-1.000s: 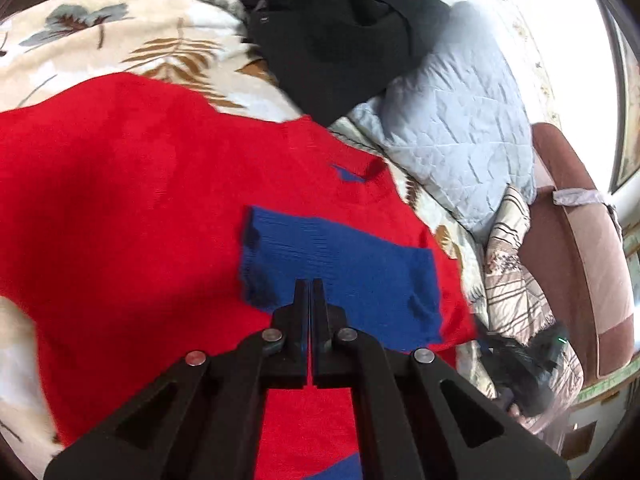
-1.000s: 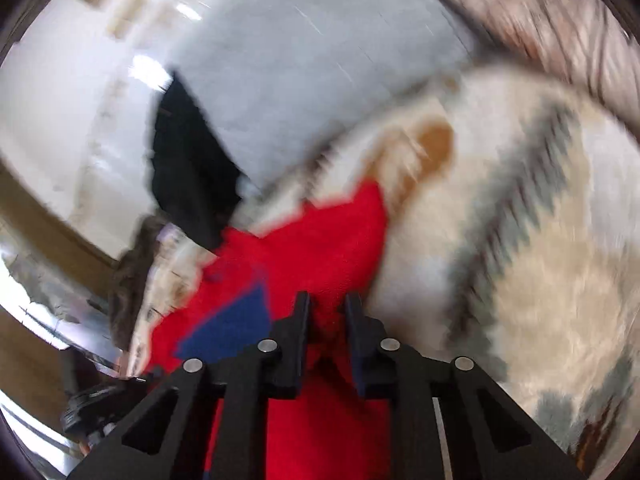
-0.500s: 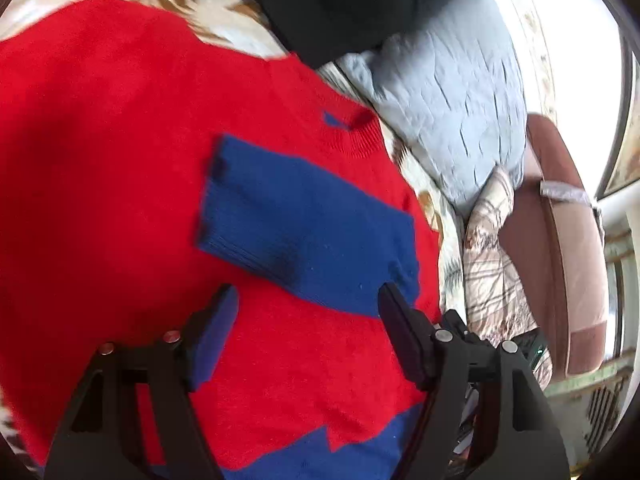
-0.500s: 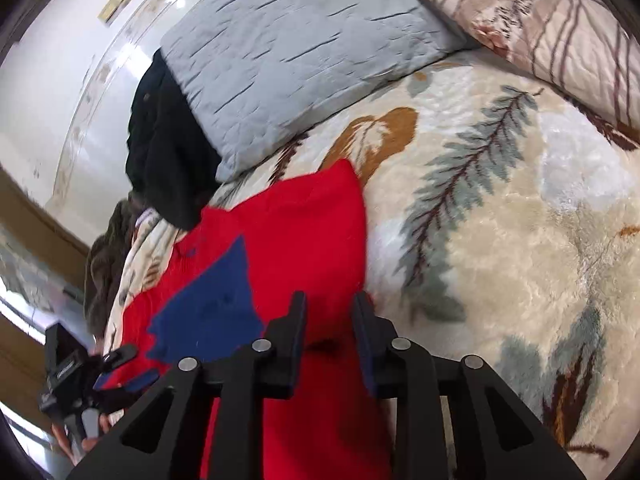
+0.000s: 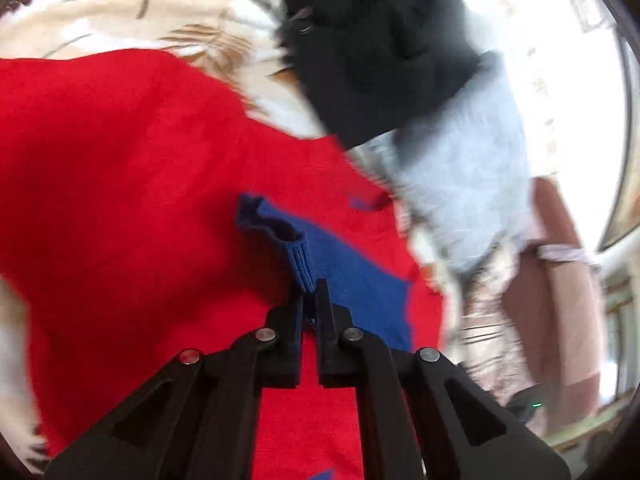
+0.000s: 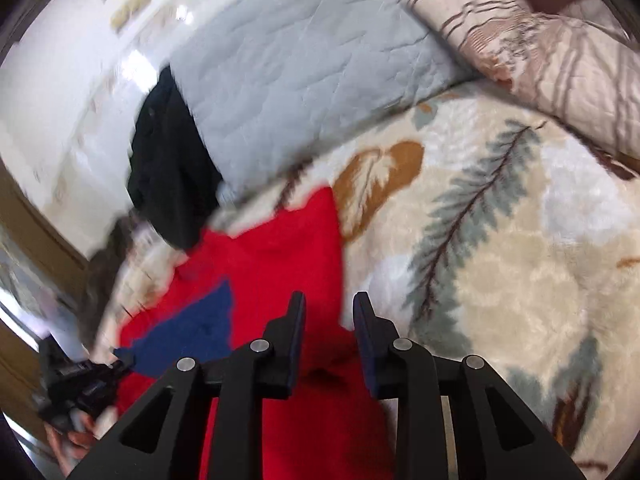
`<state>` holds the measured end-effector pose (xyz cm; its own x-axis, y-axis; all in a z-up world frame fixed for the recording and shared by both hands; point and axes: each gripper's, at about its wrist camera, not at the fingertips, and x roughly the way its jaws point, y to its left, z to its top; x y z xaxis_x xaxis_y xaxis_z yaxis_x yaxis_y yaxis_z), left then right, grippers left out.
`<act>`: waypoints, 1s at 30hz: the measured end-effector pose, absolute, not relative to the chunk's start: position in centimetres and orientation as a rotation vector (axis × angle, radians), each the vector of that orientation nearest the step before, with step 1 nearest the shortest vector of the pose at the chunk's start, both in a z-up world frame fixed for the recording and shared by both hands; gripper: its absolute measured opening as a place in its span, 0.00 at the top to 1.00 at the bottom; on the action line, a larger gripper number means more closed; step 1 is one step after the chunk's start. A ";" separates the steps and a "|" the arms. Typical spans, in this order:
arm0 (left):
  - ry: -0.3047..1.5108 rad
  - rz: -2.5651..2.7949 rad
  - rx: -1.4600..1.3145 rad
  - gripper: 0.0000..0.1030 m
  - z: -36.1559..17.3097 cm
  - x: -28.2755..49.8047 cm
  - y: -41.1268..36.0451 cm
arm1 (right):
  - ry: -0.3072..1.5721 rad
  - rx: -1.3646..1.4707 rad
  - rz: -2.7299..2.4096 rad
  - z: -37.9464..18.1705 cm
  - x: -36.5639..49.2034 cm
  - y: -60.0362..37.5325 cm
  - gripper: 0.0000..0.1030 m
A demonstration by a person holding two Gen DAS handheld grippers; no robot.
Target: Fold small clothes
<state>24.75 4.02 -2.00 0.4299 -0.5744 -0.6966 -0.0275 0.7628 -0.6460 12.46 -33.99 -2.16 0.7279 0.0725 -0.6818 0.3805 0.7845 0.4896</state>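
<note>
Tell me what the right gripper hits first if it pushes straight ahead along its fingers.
Probably the red sweater: the right gripper points down at the sweater's right edge, jaws apart. Depth is unclear, so it might just catch the leaf-print blanket beside that edge.

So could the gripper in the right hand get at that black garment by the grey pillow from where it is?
Probably not without moving. The right gripper hangs over the red sweater, jaws apart; the black garment lies farther up the bed, beside the grey pillow. Nothing blocks the way.
</note>
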 end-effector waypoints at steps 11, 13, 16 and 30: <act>1.126 -0.300 -0.621 0.72 -3.0 25.0 5.1 | 0.861 0.526 -0.154 -2.7 15.8 -29.8 0.68; 1.136 -0.300 -0.598 0.74 -3.9 25.2 4.9 | 0.843 0.456 -0.214 -2.6 15.7 -28.7 0.68; 1.143 -0.319 -0.640 0.74 -3.0 25.5 5.5 | 0.768 0.476 -0.174 -0.5 16.0 -26.5 0.66; 0.896 0.023 -0.880 0.46 3.6 21.7 27.5 | 0.830 0.387 0.147 -3.0 22.2 -9.4 0.56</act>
